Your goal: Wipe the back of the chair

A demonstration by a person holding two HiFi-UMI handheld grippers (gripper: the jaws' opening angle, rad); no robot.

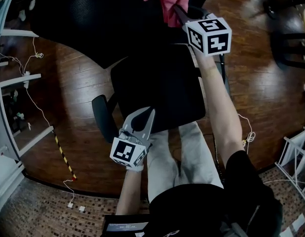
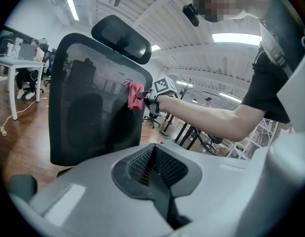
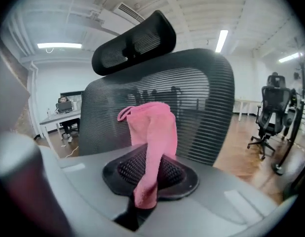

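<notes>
The right arm is stretched out straight toward the top of the head view. Its right gripper (image 1: 178,13) is clamped on a pink cloth (image 1: 168,3), which bunches up past the jaw tips. The cloth sits at the upper part of the chair back (image 3: 197,107), just below the headrest (image 3: 133,46). In the left gripper view it shows at the right edge of the mesh. I can't tell whether it is pressed on.

The left arm is bent and held low. The left gripper (image 1: 148,115) is in the lower middle of the head view, at the near edge of the black seat (image 1: 162,85). Its jaws are closed together with nothing between them, and they point up at the chair.

The chair stands on a dark wooden floor (image 1: 68,102), with an armrest (image 1: 100,116) at the seat's left. A yellow-and-black striped strip (image 1: 63,154) and thin white cables (image 1: 36,102) lie at the left of the frame. At the right of the right gripper view stands another office chair (image 3: 272,113). At its left someone sits at a desk (image 3: 56,116).
</notes>
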